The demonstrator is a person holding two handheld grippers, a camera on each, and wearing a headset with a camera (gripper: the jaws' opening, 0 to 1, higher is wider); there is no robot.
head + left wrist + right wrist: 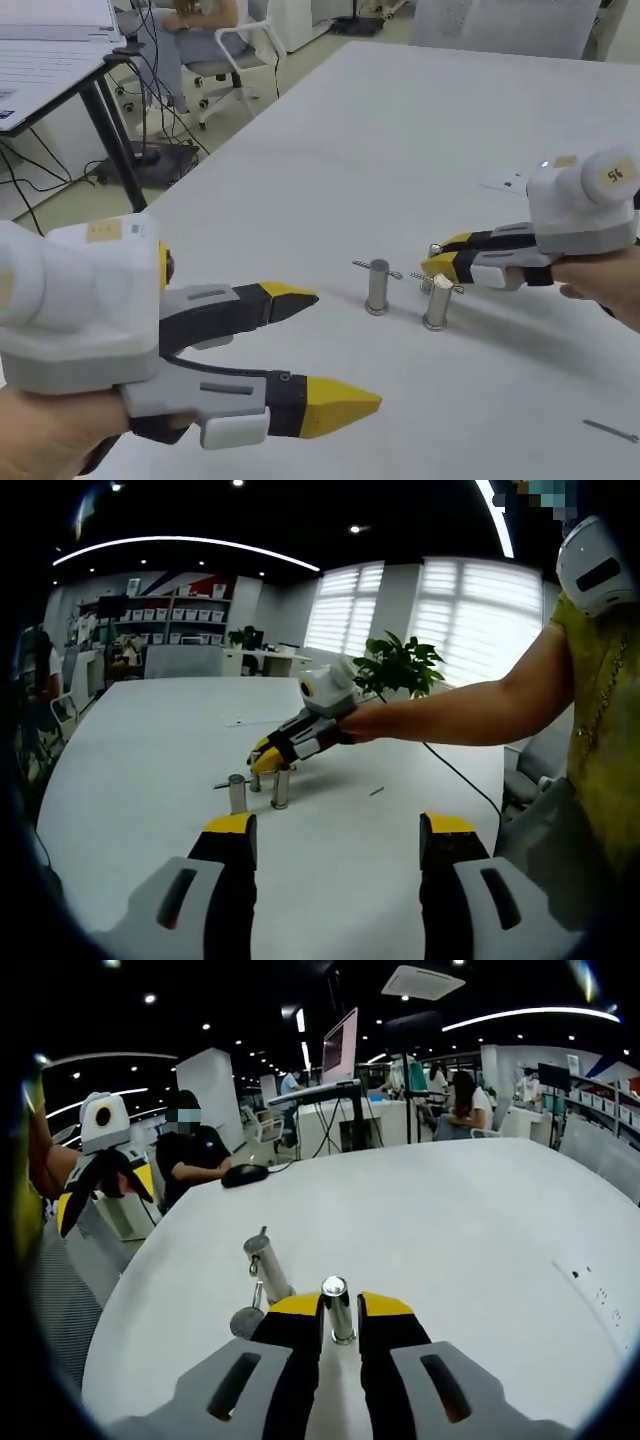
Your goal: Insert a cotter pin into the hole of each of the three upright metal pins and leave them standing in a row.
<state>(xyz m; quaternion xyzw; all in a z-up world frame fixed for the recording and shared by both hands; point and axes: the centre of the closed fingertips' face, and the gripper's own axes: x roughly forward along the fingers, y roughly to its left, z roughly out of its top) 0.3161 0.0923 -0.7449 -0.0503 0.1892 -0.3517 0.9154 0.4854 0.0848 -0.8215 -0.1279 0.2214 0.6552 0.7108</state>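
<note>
At the near left, our left gripper hangs just above the white tabletop with its yellow-tipped jaws spread wide and nothing between them. In the left gripper view the same gripper points across the tabletop at the pins, well short of them.

Right of it, near the middle of the tabletop, the left pin stands upright on its flat base, with a cotter pin passing through the hole near its top. Just beside it to the right and a little nearer to us stands the middle pin, also upright, with a second cotter pin through its head.

Just beyond the middle pin, our right gripper reaches in from the right, low over the tabletop. In the right gripper view its jaws are drawn narrow around the third pin, which stands upright between them with a jaw against each side. We cannot tell whether this one carries a cotter pin.

At the near right a loose cotter pin lies flat on the tabletop, well apart from the three pins.
</note>
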